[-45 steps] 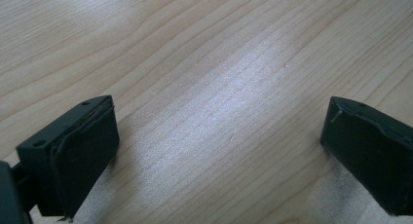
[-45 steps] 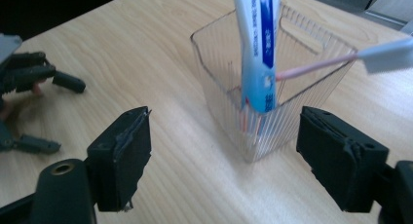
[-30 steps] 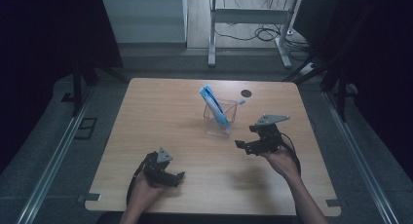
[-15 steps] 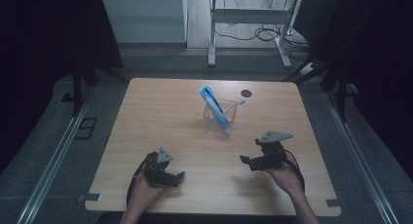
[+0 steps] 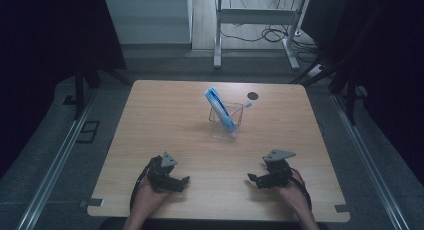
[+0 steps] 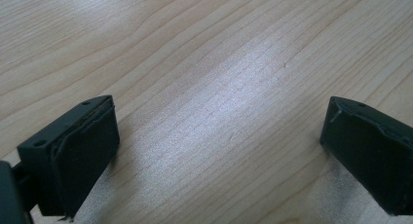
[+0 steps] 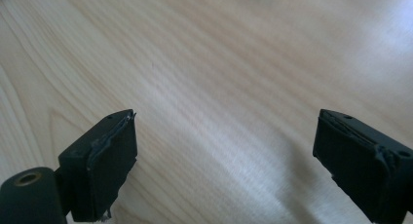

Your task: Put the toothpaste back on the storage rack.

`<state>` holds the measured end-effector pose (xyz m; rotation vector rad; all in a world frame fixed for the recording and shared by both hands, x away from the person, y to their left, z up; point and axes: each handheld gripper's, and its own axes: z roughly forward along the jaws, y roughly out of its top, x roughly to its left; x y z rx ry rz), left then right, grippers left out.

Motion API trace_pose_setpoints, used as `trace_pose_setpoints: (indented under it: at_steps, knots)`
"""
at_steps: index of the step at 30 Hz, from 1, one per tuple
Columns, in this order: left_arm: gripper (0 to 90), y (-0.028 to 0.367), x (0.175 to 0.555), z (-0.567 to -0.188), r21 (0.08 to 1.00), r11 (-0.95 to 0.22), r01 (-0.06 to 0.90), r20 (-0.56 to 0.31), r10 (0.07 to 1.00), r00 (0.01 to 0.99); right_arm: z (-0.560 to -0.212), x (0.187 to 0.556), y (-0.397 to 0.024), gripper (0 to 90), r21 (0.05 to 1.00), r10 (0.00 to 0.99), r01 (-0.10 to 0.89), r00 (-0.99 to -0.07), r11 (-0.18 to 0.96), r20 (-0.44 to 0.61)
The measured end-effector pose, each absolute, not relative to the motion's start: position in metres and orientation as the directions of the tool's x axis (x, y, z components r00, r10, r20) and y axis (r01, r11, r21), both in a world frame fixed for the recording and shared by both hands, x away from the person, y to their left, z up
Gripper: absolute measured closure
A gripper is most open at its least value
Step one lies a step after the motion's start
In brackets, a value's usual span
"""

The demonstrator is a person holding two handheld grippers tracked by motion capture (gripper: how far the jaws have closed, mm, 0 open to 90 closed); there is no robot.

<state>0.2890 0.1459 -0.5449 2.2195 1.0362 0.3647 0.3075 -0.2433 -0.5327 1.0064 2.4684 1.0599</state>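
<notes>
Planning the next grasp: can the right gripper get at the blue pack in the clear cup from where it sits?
Probably yes. The right gripper is open and holds nothing, and bare table lies between it and the cup. The blue pack sticks out above the rim.

Matt pale wood-grain table (image 5: 165,120)

No writing can be read anywhere here. The blue packet (image 5: 220,109) standing in the clear holder (image 5: 226,121) on the desk (image 5: 165,120) may carry print, but from the high view it is too small and dim to make out. The dark round mark (image 5: 253,95) on the desk bears no legible sign. Both gripper views look down on bare wood grain, with no label, number or brand on it, and the black jaws show no markings.
</notes>
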Motion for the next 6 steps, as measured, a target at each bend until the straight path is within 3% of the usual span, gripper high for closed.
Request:
trace_pose_setpoints:
  at_steps: [6]
  knots:
    - [0.6, 0.1456, 0.2887, -0.5449, 0.664, -0.472, 0.581, -0.025, 0.762, 0.647, -0.5430, 0.3049, -0.2419, 6.8, 0.715, 0.688, 0.483, -0.726, 0.505, 0.004]
